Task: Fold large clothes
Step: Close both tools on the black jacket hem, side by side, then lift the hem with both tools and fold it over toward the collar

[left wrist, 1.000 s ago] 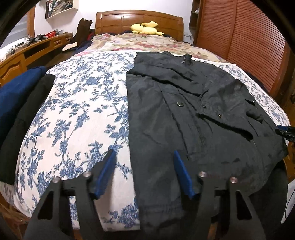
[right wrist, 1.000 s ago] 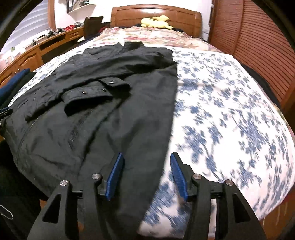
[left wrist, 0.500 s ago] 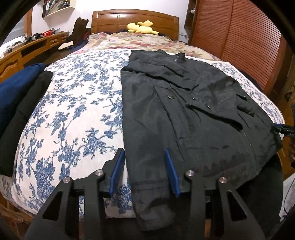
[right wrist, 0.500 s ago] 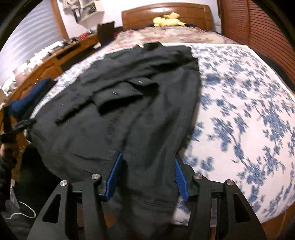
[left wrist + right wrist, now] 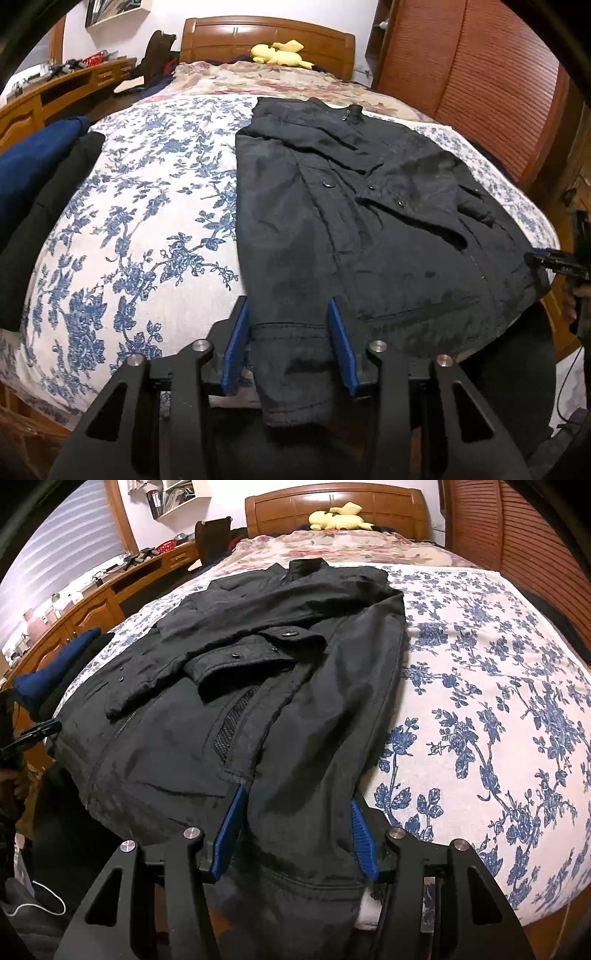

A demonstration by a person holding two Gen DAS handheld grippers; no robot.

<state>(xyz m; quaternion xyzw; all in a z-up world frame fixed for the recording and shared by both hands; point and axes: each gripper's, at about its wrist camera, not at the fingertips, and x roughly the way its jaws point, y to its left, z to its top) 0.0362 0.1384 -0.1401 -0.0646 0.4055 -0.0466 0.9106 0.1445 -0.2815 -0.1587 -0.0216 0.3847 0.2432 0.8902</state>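
Note:
A large black jacket (image 5: pixel 369 221) lies spread on the bed, collar toward the headboard, sleeves folded across its front; it also fills the right wrist view (image 5: pixel 280 686). My left gripper (image 5: pixel 290 321) is open with its blue pads on either side of the jacket's left hem corner, which hangs over the bed's near edge. My right gripper (image 5: pixel 295 808) is open, its pads on either side of the jacket's right hem strip. The other gripper's tip shows at each view's edge.
The bed (image 5: pixel 140 229) has a blue-flowered white cover. Folded dark blue and black clothes (image 5: pixel 40 173) lie at its left edge. A yellow plush toy (image 5: pixel 280 55) sits by the wooden headboard. A wooden desk (image 5: pixel 110 594) runs along the left, a slatted wooden wardrobe (image 5: pixel 491 77) on the right.
Both grippers moved in over the jacket's hem at the near bed edge. The left one narrowed and shifted right onto the hem corner; the right one shifted left onto the hem strip.

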